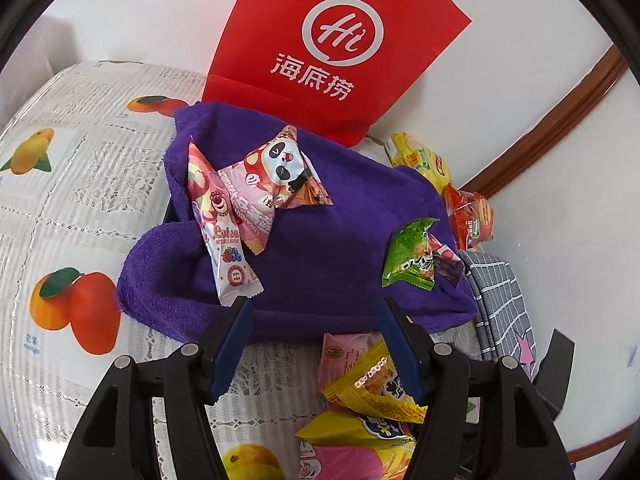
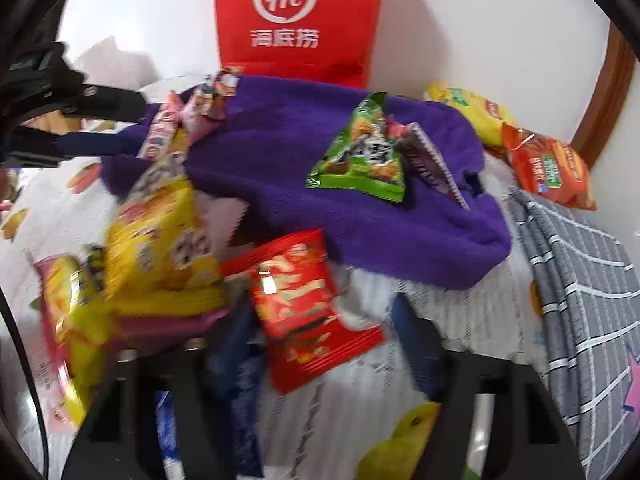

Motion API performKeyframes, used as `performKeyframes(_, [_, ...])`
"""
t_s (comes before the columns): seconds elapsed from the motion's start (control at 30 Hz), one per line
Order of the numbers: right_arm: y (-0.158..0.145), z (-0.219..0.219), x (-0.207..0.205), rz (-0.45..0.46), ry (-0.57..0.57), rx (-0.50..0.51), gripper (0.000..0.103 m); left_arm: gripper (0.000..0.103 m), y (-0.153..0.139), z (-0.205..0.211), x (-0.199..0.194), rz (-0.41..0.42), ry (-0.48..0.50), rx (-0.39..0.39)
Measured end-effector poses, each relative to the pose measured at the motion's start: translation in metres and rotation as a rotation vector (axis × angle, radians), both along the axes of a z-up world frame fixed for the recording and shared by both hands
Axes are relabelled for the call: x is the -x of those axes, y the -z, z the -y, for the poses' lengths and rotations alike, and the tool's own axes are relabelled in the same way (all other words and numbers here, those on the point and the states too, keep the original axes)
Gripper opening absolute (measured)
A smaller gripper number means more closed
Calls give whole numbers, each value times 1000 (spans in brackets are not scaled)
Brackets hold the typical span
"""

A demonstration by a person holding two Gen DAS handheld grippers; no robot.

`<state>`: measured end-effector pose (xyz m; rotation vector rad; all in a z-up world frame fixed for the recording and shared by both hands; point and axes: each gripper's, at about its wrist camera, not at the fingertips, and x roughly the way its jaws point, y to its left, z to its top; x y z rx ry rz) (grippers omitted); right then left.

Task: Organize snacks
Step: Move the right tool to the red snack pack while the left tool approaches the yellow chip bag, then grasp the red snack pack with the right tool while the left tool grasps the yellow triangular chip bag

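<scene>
Right gripper, jaws apart, straddles the red snack packet below the purple towel's near edge, long axis running between the blurred fingers; left gripper hovers open, empty.

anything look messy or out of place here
Yes. The purple towel lies bunched on the fruit-print tablecloth with snack packets strewn over it: a green packet hangs near one edge, pink ones overlap crookedly, and a red packet lies off it.
</scene>
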<state>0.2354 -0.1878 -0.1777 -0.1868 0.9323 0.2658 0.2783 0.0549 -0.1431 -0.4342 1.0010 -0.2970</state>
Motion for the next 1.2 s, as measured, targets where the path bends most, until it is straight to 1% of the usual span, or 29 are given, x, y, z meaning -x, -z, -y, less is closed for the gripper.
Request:
performKeyframes(0.03, [0,-1,3,4,6,7,55,63,0,-1,0,0,0,3])
performKeyframes(0.1, [-2,1,12,25,30,32,54,63,0,-1,0,-1,0,3])
performKeyframes(0.17, [-7,6,24,47,52,35,54,63,-1,-1,0,-1,2,7])
performKeyframes(0.23, [-11,14,33,58,100,42,54,63,-2,-1,1,3,6,11])
performKeyframes(0.3, [-18,27,42,49,177,12,54,63,-4,1,2,8,13,14])
performKeyframes(0.37, [-26,42,51,69,227,-51,54,63,-5,2,3,12,14,17])
performKeyframes(0.43, [-27,54,58,80,290,-89,55,63,-6,4,4,13,23,17])
performKeyframes(0.5, [-21,58,57,55,321,-110,55,63,-6,6,4,15,33,17])
performKeyframes(0.57, [-7,59,51,4,351,-105,55,63,-7,7,5,21,41,16])
performKeyframes(0.6, [-1,59,46,-39,360,-101,56,63,-8,9,6,25,45,11])
performKeyframes(0.67, [-4,60,48,-14,375,-110,55,63,-8,10,6,26,52,3])
performKeyframes(0.7, [-3,59,47,-18,382,-112,56,63,-8,11,6,22,54,0])
performKeyframes(0.73, [0,58,45,-36,384,-99,58,63,-8,11,6,22,56,2])
performKeyframes(0.83, [0,49,43,-28,377,-42,58,63,-9,15,9,23,70,8])
performKeyframes(0.97, [0,54,47,-30,384,-72,57,63,-12,25,15,34,110,-13])
performKeyframes(1.03, [1,54,48,-31,384,-72,57,63,-14,32,18,44,136,-23])
performKeyframes(1.1, [1,52,49,-30,383,-59,57,63,-14,37,19,47,159,-22])
performKeyframes(1.2, [2,54,48,-32,381,-67,58,63,-12,47,21,38,205,-8])
